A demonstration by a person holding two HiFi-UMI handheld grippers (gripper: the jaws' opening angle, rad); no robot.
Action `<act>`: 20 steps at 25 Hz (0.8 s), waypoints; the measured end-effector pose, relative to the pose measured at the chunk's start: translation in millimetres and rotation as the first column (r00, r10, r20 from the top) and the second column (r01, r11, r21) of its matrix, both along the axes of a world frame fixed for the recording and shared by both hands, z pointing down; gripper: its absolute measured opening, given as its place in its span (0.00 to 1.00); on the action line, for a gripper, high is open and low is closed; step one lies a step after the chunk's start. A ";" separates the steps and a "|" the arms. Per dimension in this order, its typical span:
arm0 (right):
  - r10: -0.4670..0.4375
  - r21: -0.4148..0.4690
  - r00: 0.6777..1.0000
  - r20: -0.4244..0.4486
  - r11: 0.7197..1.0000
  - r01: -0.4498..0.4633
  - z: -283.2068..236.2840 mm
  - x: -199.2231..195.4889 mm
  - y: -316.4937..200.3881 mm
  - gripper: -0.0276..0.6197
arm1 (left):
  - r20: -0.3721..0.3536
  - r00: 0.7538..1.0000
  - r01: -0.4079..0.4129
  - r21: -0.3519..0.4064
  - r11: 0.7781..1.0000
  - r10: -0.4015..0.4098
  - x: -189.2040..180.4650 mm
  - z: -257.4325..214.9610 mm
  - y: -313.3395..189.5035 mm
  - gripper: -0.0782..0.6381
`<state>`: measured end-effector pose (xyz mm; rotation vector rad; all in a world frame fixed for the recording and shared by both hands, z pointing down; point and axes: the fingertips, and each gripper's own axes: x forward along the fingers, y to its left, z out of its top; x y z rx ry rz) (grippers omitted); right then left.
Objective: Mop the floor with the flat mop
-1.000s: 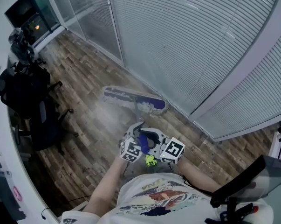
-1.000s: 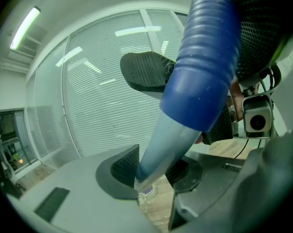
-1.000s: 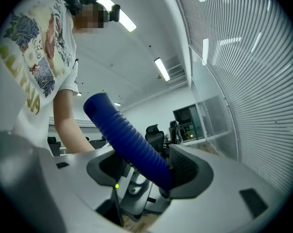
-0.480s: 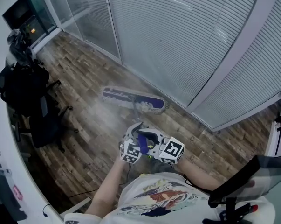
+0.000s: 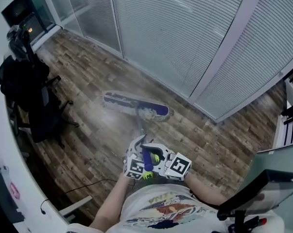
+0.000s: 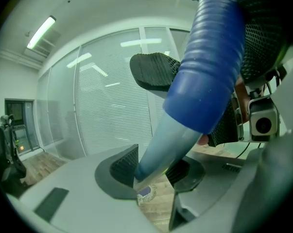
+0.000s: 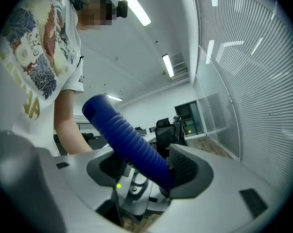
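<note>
Step in hand, by our assessment: a mopping stroke along the glass wall (image 5: 175, 38).

Position of the tool: the mop head (image 5: 135, 106) lies flat on the floor (image 5: 88, 135), just in front of the wall's base. Its shaft rises toward the person. The blue handle (image 5: 147, 160) is carried by both grippers close to the body.

Left gripper (image 6: 153, 166): the jaws sit narrow, with the pale lower part of the shaft between the pads and touching both. They have just eased open a little, yet we judge the hold intact.

Right gripper (image 7: 148, 171): the jaws stand wider and clamp the ribbed blue grip higher up.

Coverage: we cannot tell from the boards which strips are already wet.

Next move, in our judgement: both grippers should travel together so the head stays flat and does not tip onto an edge. The left jaws may need to firm up first. The chair (image 5: 39, 115) stands well apart on the left and would obstruct only a later pass.
</note>
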<state>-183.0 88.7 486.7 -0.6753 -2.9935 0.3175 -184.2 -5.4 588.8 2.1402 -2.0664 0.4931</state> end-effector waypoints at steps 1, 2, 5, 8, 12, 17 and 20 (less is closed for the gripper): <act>-0.004 -0.003 1.000 0.000 1.000 0.004 -1.3 9.9 10.1 0.44 | -0.002 1.000 0.003 -0.001 1.000 -0.003 9.8 -2.0 10.2 0.27; -0.009 -0.004 1.000 0.000 1.000 0.009 -1.8 20.2 19.4 0.44 | -0.002 1.000 0.007 -0.002 1.000 -0.007 19.8 -2.7 19.6 0.27; -0.018 -0.015 1.000 -0.001 1.000 0.018 0.5 55.8 41.1 0.44 | 0.002 1.000 0.013 -0.010 1.000 -0.013 54.6 0.5 42.6 0.27; -0.029 -0.023 1.000 0.002 0.999 0.029 -2.7 91.7 53.2 0.44 | 0.004 1.000 0.024 -0.015 1.000 -0.024 89.1 -0.3 55.5 0.27; -0.051 -0.027 0.999 -0.002 0.998 0.051 -2.8 150.1 72.7 0.44 | 0.011 0.999 0.043 -0.024 0.999 -0.043 145.4 -0.6 76.0 0.27; -0.092 -0.002 0.996 0.016 0.996 0.092 3.0 236.9 98.0 0.44 | 0.032 0.996 0.082 -0.019 0.996 -0.081 227.4 4.0 101.5 0.27; -0.119 0.010 0.993 0.013 0.993 0.119 4.7 275.7 119.2 0.44 | 0.010 0.993 0.119 -0.009 0.993 -0.119 265.1 5.9 123.3 0.27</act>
